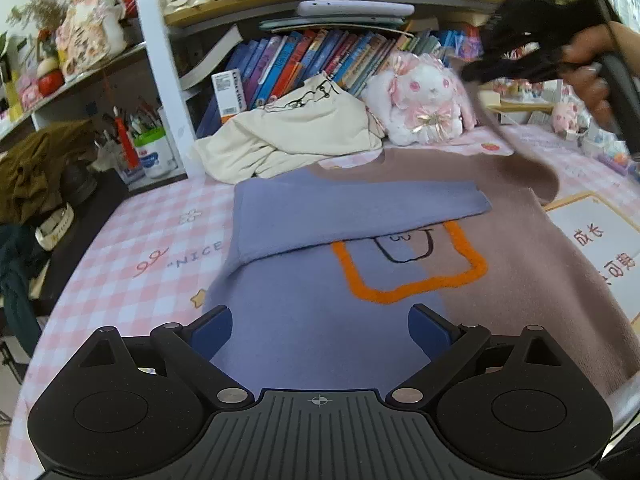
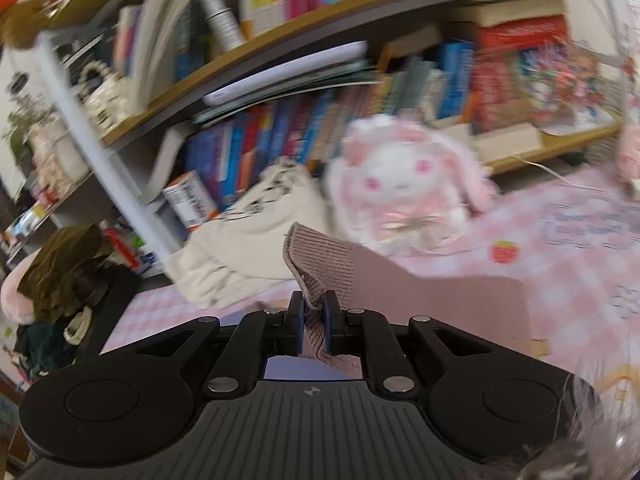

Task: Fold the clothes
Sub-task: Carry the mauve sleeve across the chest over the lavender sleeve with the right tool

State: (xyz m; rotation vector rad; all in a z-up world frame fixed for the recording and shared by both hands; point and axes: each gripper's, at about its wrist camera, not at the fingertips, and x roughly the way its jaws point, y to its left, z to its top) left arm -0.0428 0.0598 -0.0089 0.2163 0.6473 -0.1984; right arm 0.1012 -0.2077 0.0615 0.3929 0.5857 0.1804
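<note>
A sweater (image 1: 304, 320), half blue and half mauve with an orange outlined square on its chest, lies flat on the pink checked tablecloth (image 1: 132, 248). Its blue sleeve (image 1: 352, 208) is folded across the chest. My left gripper (image 1: 320, 332) hovers open over the blue lower part, nothing between its fingers. At the upper right of the left wrist view, a hand holds my right gripper (image 1: 476, 74) raised above the table, with the mauve sleeve (image 1: 516, 160) trailing down from it. In the right wrist view my right gripper (image 2: 314, 312) is shut on the ribbed mauve cuff (image 2: 320, 264).
A cream garment (image 1: 292, 136) lies crumpled at the back, beside a pink and white plush rabbit (image 1: 420, 104). Bookshelves (image 1: 320, 56) stand behind them. A white card with printed characters (image 1: 596, 248) sits at the right. Dark clothes and a pen pot (image 1: 156, 156) crowd the left.
</note>
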